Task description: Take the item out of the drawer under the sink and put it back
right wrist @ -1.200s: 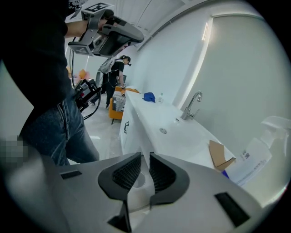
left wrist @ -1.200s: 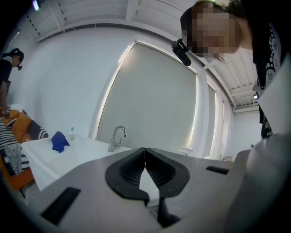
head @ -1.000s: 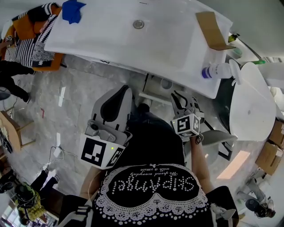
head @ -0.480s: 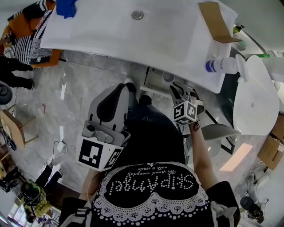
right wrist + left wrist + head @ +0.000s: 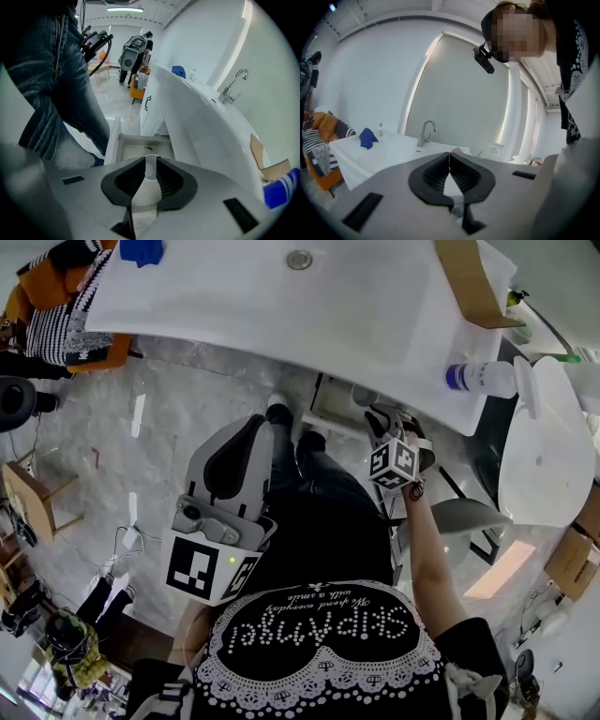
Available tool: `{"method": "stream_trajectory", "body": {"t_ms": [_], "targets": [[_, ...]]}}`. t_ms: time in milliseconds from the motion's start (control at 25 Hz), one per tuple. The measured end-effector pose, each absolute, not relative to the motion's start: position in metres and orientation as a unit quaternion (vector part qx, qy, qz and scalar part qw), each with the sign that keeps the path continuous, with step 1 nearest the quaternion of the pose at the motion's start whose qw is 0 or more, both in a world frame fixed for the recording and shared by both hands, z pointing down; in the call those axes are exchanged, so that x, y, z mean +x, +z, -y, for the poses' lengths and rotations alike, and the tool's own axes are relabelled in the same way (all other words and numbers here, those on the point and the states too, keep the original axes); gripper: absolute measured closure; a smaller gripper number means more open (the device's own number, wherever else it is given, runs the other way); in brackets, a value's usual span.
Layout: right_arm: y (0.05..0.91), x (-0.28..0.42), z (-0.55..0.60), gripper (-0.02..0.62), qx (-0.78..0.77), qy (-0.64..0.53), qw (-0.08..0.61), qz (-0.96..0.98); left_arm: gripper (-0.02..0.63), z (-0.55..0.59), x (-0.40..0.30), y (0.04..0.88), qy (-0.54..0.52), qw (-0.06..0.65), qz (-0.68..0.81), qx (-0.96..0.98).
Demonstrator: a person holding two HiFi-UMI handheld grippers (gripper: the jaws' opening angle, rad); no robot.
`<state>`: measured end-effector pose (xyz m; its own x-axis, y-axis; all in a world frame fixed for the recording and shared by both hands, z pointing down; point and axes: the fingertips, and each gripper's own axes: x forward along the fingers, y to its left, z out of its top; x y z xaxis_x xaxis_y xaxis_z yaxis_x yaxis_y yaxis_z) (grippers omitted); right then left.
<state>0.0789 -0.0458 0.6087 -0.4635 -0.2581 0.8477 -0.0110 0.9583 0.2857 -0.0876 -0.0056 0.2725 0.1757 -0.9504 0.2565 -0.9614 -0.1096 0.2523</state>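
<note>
The right gripper (image 5: 150, 161), jaws narrowly pinching a smooth white cylindrical plastic container (image 5: 146, 192) over the open white drawer (image 5: 140, 144) ahead, probably carries something light, rigid and slippery, best gripped mid-wall.

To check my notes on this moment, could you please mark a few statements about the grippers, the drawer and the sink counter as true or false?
1. The right gripper is shut on a white item. True.
2. The drawer under the sink is pushed closed. False: it stands open, below the right gripper.
3. The left gripper has its jaws wide apart. False: its jaws are together, with nothing between them.
4. A blue cloth lies on the sink counter. True.
5. The left gripper is reaching into the drawer. False: it is held up beside the person, away from the drawer.
</note>
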Motion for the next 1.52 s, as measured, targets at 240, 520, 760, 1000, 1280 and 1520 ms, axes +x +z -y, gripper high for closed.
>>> {"method": "stream_trajectory", "body": {"t_ms": [240,520,760,1000,1280,1520], "targets": [[0.631,0.079,0.044,0.532,0.058,-0.112,0.528,0.840,0.600,0.003,-0.092,0.275,0.016,0.189,0.651,0.735],[0.657,0.082,0.044,0.532,0.027,-0.114,0.548,0.828,0.601,0.002,-0.090,0.279,0.017,0.195,0.657,0.728],[0.677,0.082,0.044,0.532,0.015,-0.102,0.561,0.822,0.601,0.004,-0.093,0.280,0.010,0.205,0.659,0.723],[0.694,0.084,0.044,0.532,0.006,-0.096,0.579,0.810,0.600,0.004,-0.095,0.280,0.012,0.209,0.660,0.721],[0.706,0.080,0.043,0.532,-0.010,-0.098,0.588,0.803,0.601,0.005,-0.101,0.283,0.013,0.215,0.664,0.716],[0.718,0.076,0.041,0.532,-0.029,-0.118,0.607,0.785,0.601,0.004,-0.106,0.285,0.014,0.220,0.670,0.709]]}}
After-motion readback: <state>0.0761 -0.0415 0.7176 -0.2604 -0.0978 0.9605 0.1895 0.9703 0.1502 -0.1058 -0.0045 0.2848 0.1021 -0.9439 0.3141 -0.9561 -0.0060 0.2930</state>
